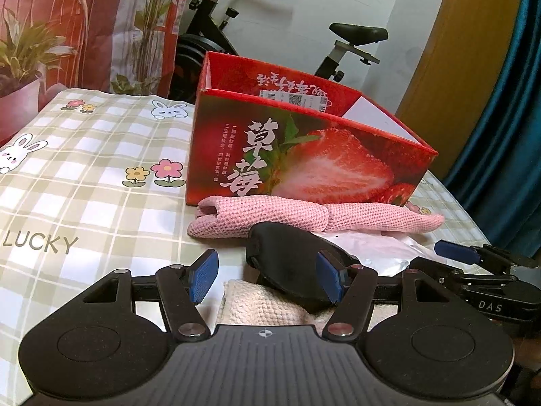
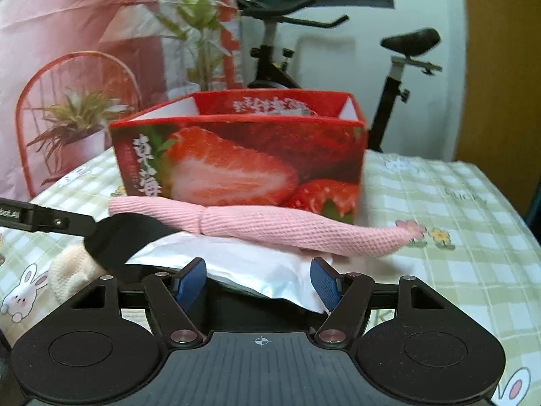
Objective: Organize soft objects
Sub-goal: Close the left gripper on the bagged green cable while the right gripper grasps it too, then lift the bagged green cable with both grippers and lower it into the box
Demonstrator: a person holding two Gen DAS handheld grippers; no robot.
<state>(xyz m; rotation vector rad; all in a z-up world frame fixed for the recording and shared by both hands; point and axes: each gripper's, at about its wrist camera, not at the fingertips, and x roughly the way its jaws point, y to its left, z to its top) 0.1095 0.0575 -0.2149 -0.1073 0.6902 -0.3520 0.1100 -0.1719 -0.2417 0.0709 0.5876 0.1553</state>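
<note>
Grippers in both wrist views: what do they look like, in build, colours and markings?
Both are matte black. The left gripper and right gripper each have blue textured pads on angled black link arms with silver pivot pins, two round discs beside a ribbed plate bearing a white crosshair. White lettering "DAS" marks the right one's side. No cables or sleeves visible.

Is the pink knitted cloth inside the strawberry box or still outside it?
Outside. The pink knitted cloth lies rolled on the table, against the front wall of the strawberry box.
</note>
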